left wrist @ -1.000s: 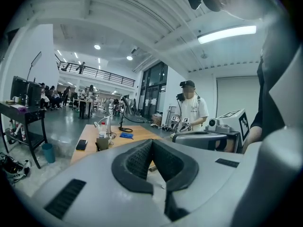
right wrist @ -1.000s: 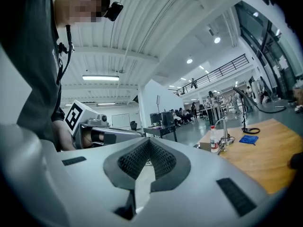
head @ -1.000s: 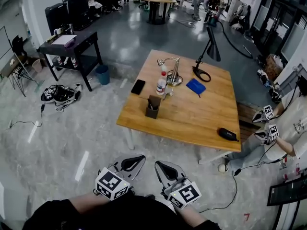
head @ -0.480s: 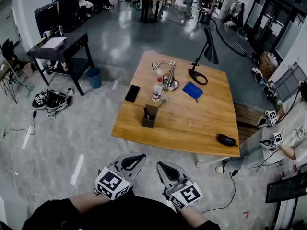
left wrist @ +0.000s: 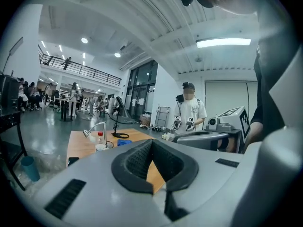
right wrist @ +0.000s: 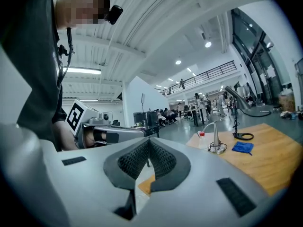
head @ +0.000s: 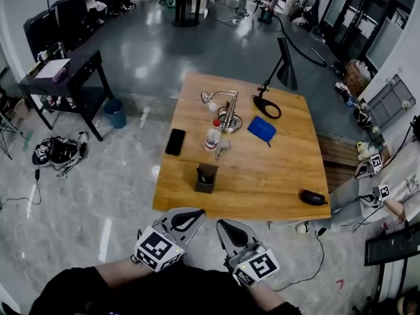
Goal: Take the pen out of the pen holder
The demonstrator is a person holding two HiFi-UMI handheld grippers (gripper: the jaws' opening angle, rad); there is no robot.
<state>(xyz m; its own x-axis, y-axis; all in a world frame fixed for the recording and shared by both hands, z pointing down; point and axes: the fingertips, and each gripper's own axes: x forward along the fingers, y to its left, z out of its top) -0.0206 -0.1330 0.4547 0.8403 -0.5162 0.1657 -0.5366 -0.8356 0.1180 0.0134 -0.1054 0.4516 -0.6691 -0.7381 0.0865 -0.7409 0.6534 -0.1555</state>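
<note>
Table (head: 282,176) nearer now, pen holder (head: 206,178) on it, left gripper (head: 184,219), right gripper (head: 231,232), jaws pressed together

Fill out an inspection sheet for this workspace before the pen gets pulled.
Surface: wooden table, bare along its front edge.
Job's things: pen holder upright near the front left corner; pen standing in it.
Clutter: phone, bottle, silver lamp, black desk lamp, blue cloth, dark case.
Grippers: left gripper and right gripper both shut, empty, short of the table.
Cables: floor cable right of the table.
Surroundings: side table, blue bin, second person at right.
</note>
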